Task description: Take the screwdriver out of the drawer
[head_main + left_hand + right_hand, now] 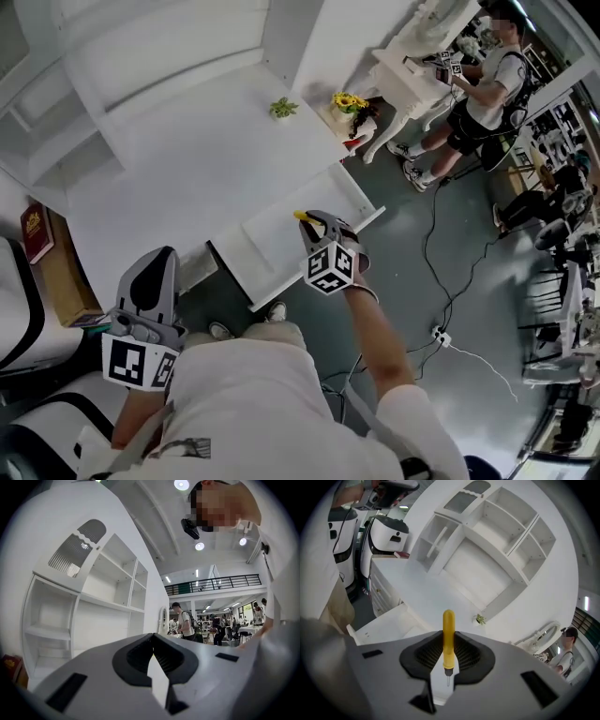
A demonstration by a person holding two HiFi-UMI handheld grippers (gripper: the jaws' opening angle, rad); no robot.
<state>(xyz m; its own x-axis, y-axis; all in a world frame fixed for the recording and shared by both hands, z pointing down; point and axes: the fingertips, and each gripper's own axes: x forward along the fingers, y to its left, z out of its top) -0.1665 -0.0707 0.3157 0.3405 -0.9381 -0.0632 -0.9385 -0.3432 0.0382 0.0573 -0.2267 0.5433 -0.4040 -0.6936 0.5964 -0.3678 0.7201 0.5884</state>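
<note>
Screwdriver clamped between fingers of right gripper — yellow handle jutting forward.

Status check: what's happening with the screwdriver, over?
Right gripper shut on yellow screwdriver, above open drawer. Left gripper shut, empty. Nothing blocking.

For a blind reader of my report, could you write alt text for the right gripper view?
The right gripper holds a yellow screwdriver between its jaws, handle pointing away from the camera. Beyond it are an open white drawer, a white desk with empty shelves, and a green plant.
</note>
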